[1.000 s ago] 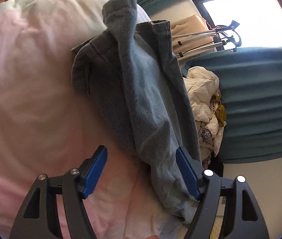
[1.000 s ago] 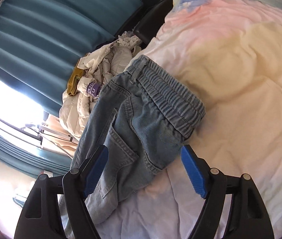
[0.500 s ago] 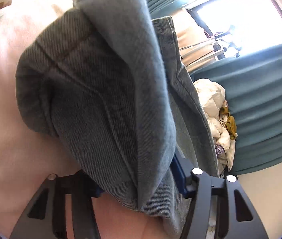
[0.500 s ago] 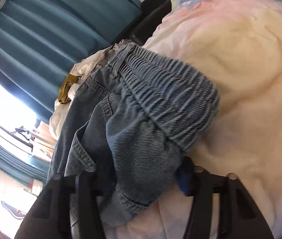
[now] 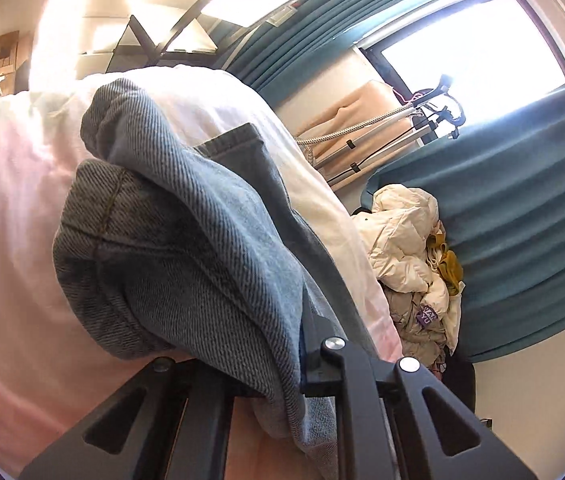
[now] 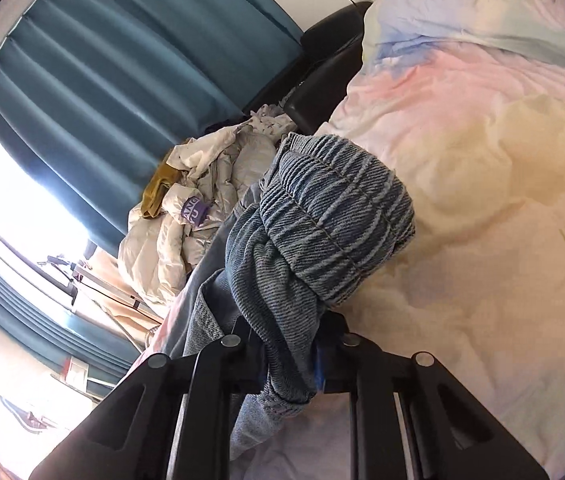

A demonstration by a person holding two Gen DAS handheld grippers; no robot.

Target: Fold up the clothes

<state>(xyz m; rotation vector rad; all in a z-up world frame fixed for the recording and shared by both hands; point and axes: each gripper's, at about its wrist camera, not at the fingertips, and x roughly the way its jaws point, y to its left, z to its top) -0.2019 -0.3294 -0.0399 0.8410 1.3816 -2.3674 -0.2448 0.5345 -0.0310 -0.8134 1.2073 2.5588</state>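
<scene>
The left gripper [image 5: 270,376] is clamped on a leg end of the blue denim jeans [image 5: 186,248], the cloth bunched between its two black fingers and spilling forward over them so that the pads are hidden; a hem fold rises above the fingers and a darker inner seam curls to the left of it. From that grip the denim hangs down past the near edge of the white-and-pink duvet [image 5: 10,208], which fills the left side of the left wrist view. The right gripper [image 6: 288,364] is likewise closed on the jeans [image 6: 322,232], here at the waist end: the ribbed elastic waistband bulges just above and ahead of the fingers, and a wad of fabric is pinched between them, with a sliver of one blue pad [image 6: 319,364] showing at the right of the cloth. More denim trails down to the left of the right gripper and under it. The waistband sits over the pastel duvet [image 6: 482,200], whether touching or raised cannot be told. Beside the bed, against the teal curtains [image 5: 522,208], lies a heap of cream and white clothes [image 5: 410,248] with a mustard piece and a purple label among them. A bright window [image 5: 482,36] and a metal stand [image 5: 402,124] show beyond the bed's edge, and a black chair [image 6: 322,80] stands near the pile in the right wrist view.
</scene>
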